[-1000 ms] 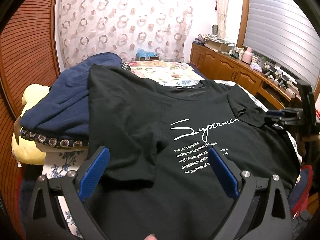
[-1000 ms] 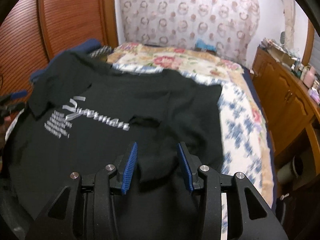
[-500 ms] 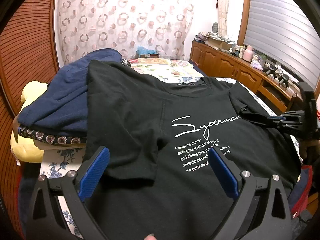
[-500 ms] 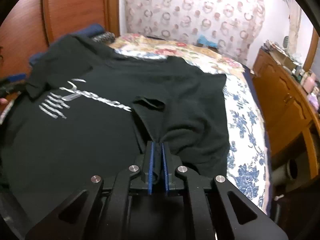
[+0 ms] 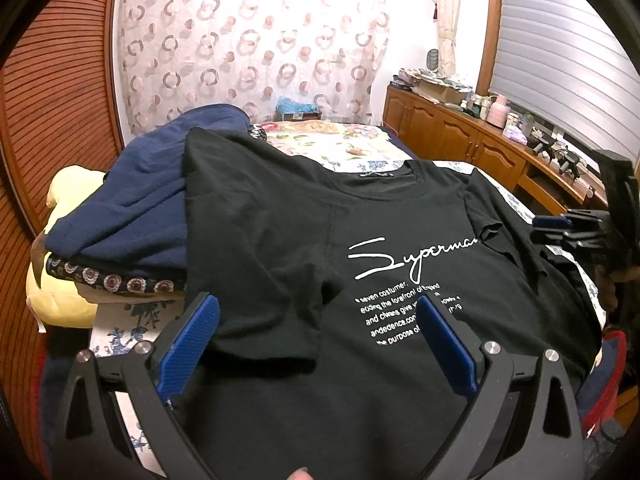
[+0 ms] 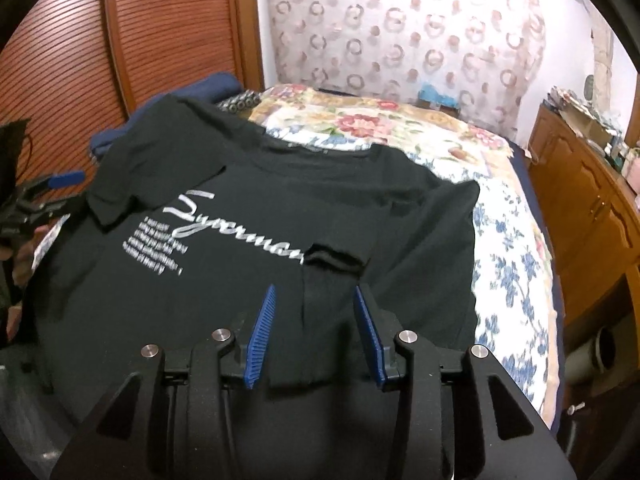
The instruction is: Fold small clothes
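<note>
Black T-shirt (image 5: 304,248) lies front up on floral bedspread (image 6: 516,264), neck toward 12 o'clock, white "Superman" print (image 5: 408,258) facing up. Both sleeves folded in over the body: one sleeve flap at 9 o'clock of the print, the other across the print's end at 3 o'clock in left wrist view.

L gripper (image 5: 316,344) wide open, blue pads well apart, holding nothing; hangs over the lower hem area at 6 o'clock, folded sleeve edge between its fingers.

R gripper (image 6: 314,332) partly open, pads apart w/ a narrow strip of folded sleeve (image 6: 324,308) lying between them. Pads not touching cloth as far as right wrist view shows. Seen from left wrist view, R gripper sits at 3 o'clock by the shirt's edge.

Navy garment pile (image 5: 136,204) at 10 o'clock, shirt's shoulder overlapping it. Yellow pillow (image 5: 64,292) at 9 o'clock beneath pile. Wooden cabinets (image 5: 452,140) at 2 o'clock, circle-pattern curtain (image 5: 248,52) at 12.
</note>
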Demonstrator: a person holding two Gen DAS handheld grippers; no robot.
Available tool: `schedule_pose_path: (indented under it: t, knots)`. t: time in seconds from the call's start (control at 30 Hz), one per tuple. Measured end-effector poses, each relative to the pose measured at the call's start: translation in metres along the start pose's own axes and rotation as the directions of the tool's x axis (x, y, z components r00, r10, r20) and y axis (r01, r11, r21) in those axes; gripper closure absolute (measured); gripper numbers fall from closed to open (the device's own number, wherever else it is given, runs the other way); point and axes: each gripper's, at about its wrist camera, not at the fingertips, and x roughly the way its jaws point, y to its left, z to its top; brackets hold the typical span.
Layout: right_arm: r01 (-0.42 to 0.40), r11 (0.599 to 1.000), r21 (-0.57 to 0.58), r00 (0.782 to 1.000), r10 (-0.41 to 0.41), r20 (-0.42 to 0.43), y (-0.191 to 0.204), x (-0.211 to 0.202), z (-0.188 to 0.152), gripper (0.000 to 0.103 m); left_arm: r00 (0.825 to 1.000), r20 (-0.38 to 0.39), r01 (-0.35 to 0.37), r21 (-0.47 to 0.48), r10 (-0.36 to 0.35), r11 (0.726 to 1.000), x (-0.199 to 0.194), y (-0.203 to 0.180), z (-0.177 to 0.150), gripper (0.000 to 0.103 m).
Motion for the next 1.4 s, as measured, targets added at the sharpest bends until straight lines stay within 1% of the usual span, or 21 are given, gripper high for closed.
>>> schedule_pose_path:
  t: [0.13,0.3,0.4,0.47,0.5,0.53,0.6,0.67,0.7,0.73,0.77,0.83,0.93,1.1,1.23,1.4]
  knots:
    - [0.013,0.999,0.034,0.999,-0.012,-0.031,-0.012,0.024,0.014,0.063,1.0,0.006,-0.009,-0.007,0.009,1.0,-0.003,0.006,-0.002,0.004]
    - [0.023,0.998,0.065,0.993,-0.016,-0.115,-0.025,0.063,0.024,0.067,1.0,0.003,-0.021,-0.011,0.021,1.0,-0.005,0.012,-0.006,0.004]
    - [0.015,0.997,0.077,0.989,-0.004,-0.148,-0.028,0.08,0.029,0.078,1.0,0.0,-0.029,-0.02,0.029,0.999,-0.006,0.018,-0.009,0.004]
    - [-0.005,0.997,0.075,0.99,0.016,-0.141,-0.027,0.084,0.034,0.092,0.999,-0.002,-0.034,-0.027,0.034,0.999,-0.007,0.021,-0.011,0.003]
    - [-0.036,0.996,0.078,0.99,0.046,-0.135,-0.025,0.086,0.04,0.094,0.999,-0.003,-0.038,-0.033,0.038,0.999,-0.007,0.023,-0.011,0.003]
    - [-0.048,0.996,0.078,0.991,0.057,-0.123,-0.023,0.086,0.044,0.096,0.999,-0.003,-0.039,-0.037,0.039,0.999,-0.007,0.025,-0.012,0.004]
    - [-0.089,0.994,0.066,0.993,0.094,-0.073,-0.014,0.082,0.056,0.097,0.999,-0.002,-0.042,-0.044,0.042,0.998,-0.009,0.029,-0.013,0.004]
    - [-0.103,0.993,0.058,0.994,0.105,-0.027,-0.006,0.074,0.067,0.097,0.999,-0.002,-0.044,-0.047,0.044,0.998,-0.009,0.031,-0.012,0.004]
    - [-0.095,0.994,0.052,0.995,0.095,0.0,-0.002,0.068,0.074,0.097,0.999,-0.002,-0.046,-0.046,0.046,0.998,-0.009,0.032,-0.012,0.004]
    - [-0.085,0.995,0.05,0.996,0.084,0.013,0.0,0.064,0.077,0.09,0.999,-0.001,-0.049,-0.045,0.049,0.998,-0.009,0.032,-0.011,0.004]
    - [-0.075,0.996,0.048,0.997,0.074,0.024,0.002,0.06,0.08,0.074,0.999,-0.001,-0.05,-0.044,0.05,0.998,-0.009,0.032,-0.011,0.004]
    - [-0.067,0.997,0.04,0.997,0.066,0.032,0.002,0.056,0.083,0.059,0.999,-0.002,-0.055,-0.039,0.055,0.998,-0.008,0.032,-0.008,0.004]
    - [-0.007,1.0,0.028,1.0,0.006,0.028,-0.007,0.051,0.079,0.054,0.998,0.002,-0.057,-0.03,0.057,0.998,-0.007,0.033,-0.004,0.004]
    - [0.097,0.994,0.054,0.995,-0.096,-0.026,-0.043,0.057,0.064,0.054,0.997,0.009,-0.072,-0.019,0.072,0.997,-0.003,0.04,0.013,0.004]
    - [0.135,0.988,0.073,0.99,-0.13,-0.059,-0.069,0.064,0.049,0.054,0.996,0.022,-0.089,-0.012,0.089,0.996,0.001,0.045,0.028,0.004]
    - [0.138,0.987,0.08,0.988,-0.131,-0.085,-0.088,0.078,0.038,0.053,0.993,0.011,-0.113,-0.001,0.113,0.994,0.016,0.053,0.046,0.004]
